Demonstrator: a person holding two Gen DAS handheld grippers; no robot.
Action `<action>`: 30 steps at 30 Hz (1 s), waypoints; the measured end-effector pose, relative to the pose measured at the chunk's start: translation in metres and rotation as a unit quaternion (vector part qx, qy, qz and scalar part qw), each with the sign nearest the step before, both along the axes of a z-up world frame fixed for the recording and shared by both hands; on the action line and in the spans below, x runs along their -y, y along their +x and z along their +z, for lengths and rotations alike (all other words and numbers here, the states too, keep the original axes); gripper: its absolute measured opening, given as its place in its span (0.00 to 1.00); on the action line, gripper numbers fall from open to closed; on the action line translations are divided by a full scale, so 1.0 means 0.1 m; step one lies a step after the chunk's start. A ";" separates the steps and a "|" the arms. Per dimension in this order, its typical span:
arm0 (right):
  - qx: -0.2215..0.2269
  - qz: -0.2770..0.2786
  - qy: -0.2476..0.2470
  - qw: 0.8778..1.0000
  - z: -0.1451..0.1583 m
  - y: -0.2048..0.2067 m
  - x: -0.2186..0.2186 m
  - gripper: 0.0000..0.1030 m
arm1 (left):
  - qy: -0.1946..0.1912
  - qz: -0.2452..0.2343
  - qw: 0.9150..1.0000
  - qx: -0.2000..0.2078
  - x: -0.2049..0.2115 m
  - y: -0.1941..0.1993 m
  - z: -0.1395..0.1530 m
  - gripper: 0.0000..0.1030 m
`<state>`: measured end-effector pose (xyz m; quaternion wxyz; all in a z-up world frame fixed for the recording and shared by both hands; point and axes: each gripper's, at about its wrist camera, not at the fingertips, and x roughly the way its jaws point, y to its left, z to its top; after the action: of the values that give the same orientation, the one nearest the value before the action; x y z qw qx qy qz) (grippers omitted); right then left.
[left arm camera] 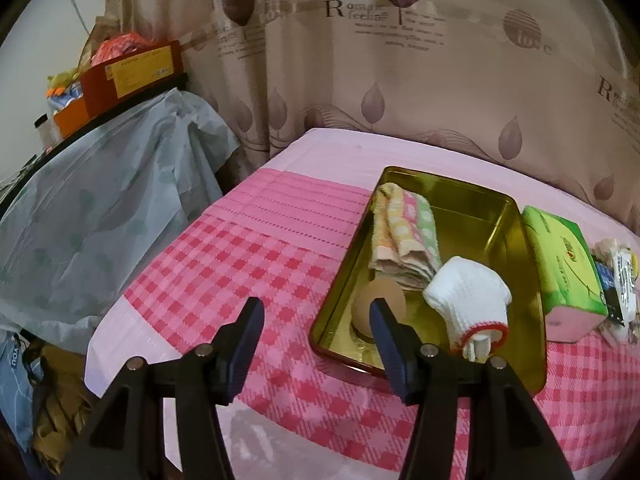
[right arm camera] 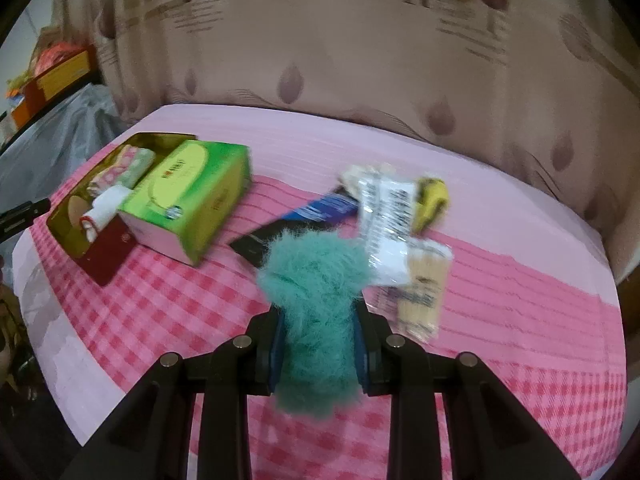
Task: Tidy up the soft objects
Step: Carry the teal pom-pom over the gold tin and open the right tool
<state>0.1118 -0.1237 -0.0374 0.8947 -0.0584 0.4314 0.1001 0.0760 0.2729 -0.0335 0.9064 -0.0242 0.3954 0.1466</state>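
Pink checked cloth (right arm camera: 160,312) covers the table, paler pink band along its far edge. Beige curtain (left arm camera: 400,80) with leaf print and lettering hangs right behind it. Off to the left, a side unit draped in grey-blue plastic sheet (left arm camera: 100,208), a red box (left arm camera: 132,72) and clutter on top.

On the table: one gold tin (left arm camera: 472,208), open, near the left end. Inside it, one folded checked towel (left arm camera: 404,236) at the far-left side, one rolled white sock with red cuff (left arm camera: 468,300) near the front, one tan round object (left arm camera: 378,304) beside the sock, can't tell what it is. One green tissue box (right arm camera: 188,196) just beside the tin on its right. Further right, a loose heap of packets (right arm camera: 388,216), blurred; I make out at least four, one blue, one yellow, one white with print, one tan.

Left gripper (left arm camera: 316,320) hovers at the tin's near-left corner, jaws wide, nothing between them.

Right gripper (right arm camera: 318,336) is above the cloth mid-table, jaws clamped narrow on one teal fluffy item (right arm camera: 316,304), fur bulging out past the fingers.
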 end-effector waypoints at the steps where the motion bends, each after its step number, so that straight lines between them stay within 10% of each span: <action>1: 0.000 0.006 0.001 1.000 0.01 0.01 -0.06 0.25 | -0.002 0.004 1.000 -0.001 -0.02 0.00 0.00 0.55; 18: 0.000 0.161 0.060 0.985 0.20 0.42 -1.72 0.26 | -0.036 0.069 0.997 -0.016 -0.36 -0.01 -0.05 0.55; 30: -0.015 0.174 0.034 0.984 -0.06 0.96 -2.49 0.27 | -0.045 0.078 0.996 -0.029 -0.42 0.02 -0.11 0.55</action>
<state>0.2082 0.1250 -0.0438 0.8583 -0.1006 0.4247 0.2699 0.0784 0.3153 -0.0447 0.8786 -0.0913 0.4243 0.1991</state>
